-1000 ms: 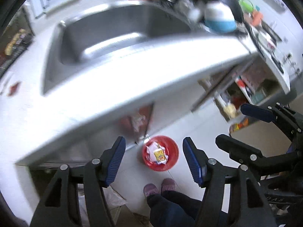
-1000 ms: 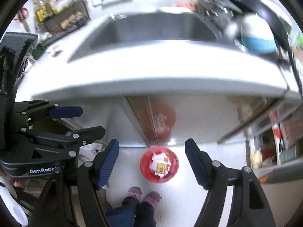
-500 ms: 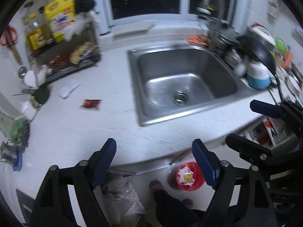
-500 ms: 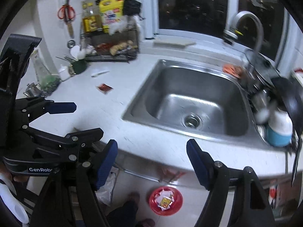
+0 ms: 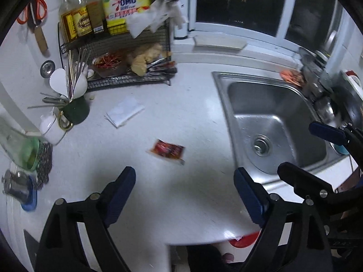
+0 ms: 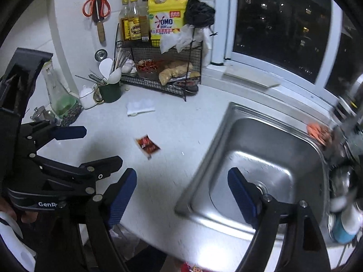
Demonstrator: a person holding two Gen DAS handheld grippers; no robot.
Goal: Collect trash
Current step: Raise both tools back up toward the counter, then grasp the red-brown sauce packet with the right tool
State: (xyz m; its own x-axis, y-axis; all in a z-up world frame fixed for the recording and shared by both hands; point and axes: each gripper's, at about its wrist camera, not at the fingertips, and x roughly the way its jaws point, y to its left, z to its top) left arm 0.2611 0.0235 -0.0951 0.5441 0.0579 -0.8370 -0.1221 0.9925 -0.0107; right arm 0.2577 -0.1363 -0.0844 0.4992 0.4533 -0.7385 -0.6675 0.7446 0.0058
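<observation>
A red sauce packet (image 5: 167, 151) lies flat on the white counter (image 5: 181, 117), also in the right wrist view (image 6: 147, 146). A crumpled white tissue (image 5: 125, 111) lies farther back, seen too in the right wrist view (image 6: 140, 108). My left gripper (image 5: 185, 190) is open and empty, hovering above the counter just short of the packet. My right gripper (image 6: 182, 191) is open and empty over the sink's left rim. A sliver of the red trash bin (image 5: 244, 241) shows below the counter edge.
A steel sink (image 5: 272, 127) lies to the right, with dishes (image 5: 340, 104) beyond it. A wire rack (image 5: 122, 52) with bottles, chillies and ginger stands at the back. A green mug of utensils (image 5: 76, 111) and a glass bottle (image 6: 59, 95) stand at left.
Both grippers have swung up from over the red bin on the floor and moved left over the counter. The packet and tissue are now ahead of them. Both stayed open.
</observation>
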